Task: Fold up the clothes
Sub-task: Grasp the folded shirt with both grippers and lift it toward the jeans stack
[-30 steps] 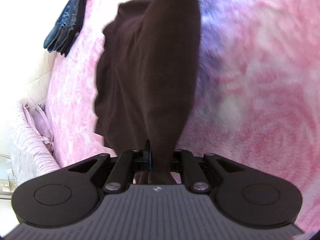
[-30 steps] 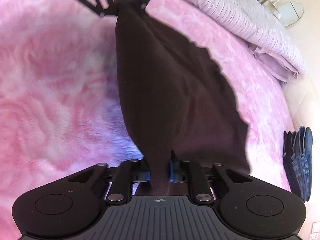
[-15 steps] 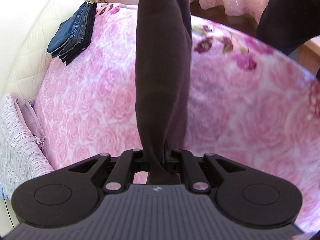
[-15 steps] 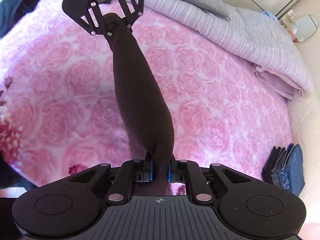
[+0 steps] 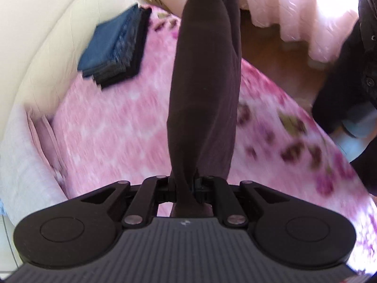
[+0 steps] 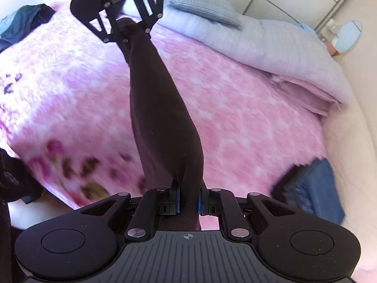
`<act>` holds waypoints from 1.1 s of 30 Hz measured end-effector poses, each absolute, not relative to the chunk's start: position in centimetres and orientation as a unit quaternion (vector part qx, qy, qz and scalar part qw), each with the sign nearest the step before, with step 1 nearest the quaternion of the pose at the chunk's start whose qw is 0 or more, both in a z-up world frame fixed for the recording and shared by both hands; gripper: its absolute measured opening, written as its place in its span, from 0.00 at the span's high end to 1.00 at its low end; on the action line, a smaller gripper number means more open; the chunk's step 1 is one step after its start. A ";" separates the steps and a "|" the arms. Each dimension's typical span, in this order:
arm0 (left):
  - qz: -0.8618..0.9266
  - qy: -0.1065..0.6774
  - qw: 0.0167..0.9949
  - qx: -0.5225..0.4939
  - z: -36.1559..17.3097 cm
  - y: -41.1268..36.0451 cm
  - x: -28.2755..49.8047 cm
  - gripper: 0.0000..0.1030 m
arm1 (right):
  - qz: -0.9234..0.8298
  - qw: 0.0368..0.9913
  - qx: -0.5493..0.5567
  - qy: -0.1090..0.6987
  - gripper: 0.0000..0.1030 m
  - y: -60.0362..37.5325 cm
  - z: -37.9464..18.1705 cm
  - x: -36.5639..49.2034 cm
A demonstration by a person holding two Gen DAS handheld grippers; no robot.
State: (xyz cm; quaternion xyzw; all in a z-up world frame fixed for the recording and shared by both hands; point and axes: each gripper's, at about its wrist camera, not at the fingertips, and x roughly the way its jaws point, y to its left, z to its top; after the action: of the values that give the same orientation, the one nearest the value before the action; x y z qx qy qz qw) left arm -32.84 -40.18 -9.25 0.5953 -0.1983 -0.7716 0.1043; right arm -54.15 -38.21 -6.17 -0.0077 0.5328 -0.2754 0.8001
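A dark brown garment (image 5: 202, 89) hangs stretched in the air between my two grippers, well above the pink rose-patterned bed (image 5: 122, 127). My left gripper (image 5: 186, 188) is shut on one end of it. My right gripper (image 6: 188, 202) is shut on the other end; the garment (image 6: 162, 122) runs from it up to the left gripper (image 6: 128, 30) at the top of the right wrist view. The right gripper shows only as a dark edge at the top of the left wrist view.
A stack of folded blue and dark clothes (image 5: 117, 49) lies at the bed's edge by the cream headboard (image 5: 47, 37); it also shows in the right wrist view (image 6: 311, 188). A lilac duvet and pillow (image 6: 271, 44) lie along one side. A dark unfolded garment (image 6: 23, 23) lies far left. A person in dark clothes (image 5: 353, 70) stands at the bedside.
Both grippers have risen high above the bed with the garment, which has gone from a wide hanging sheet to a narrow taut band. Both views swung towards the bed's edges.
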 end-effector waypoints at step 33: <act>-0.716 -0.292 0.306 0.555 -14.4 -74.2 -74.2 0.93 | -0.385 0.756 -0.186 0.496 0.88 -78.2 -6.6 -91.3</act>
State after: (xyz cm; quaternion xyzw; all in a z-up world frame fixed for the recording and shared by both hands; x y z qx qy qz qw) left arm -74.17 -74.22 -14.41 0.5550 -0.2918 -0.7163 0.3061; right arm -91.29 -78.15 -6.62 -0.1865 0.4959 -0.3846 0.7559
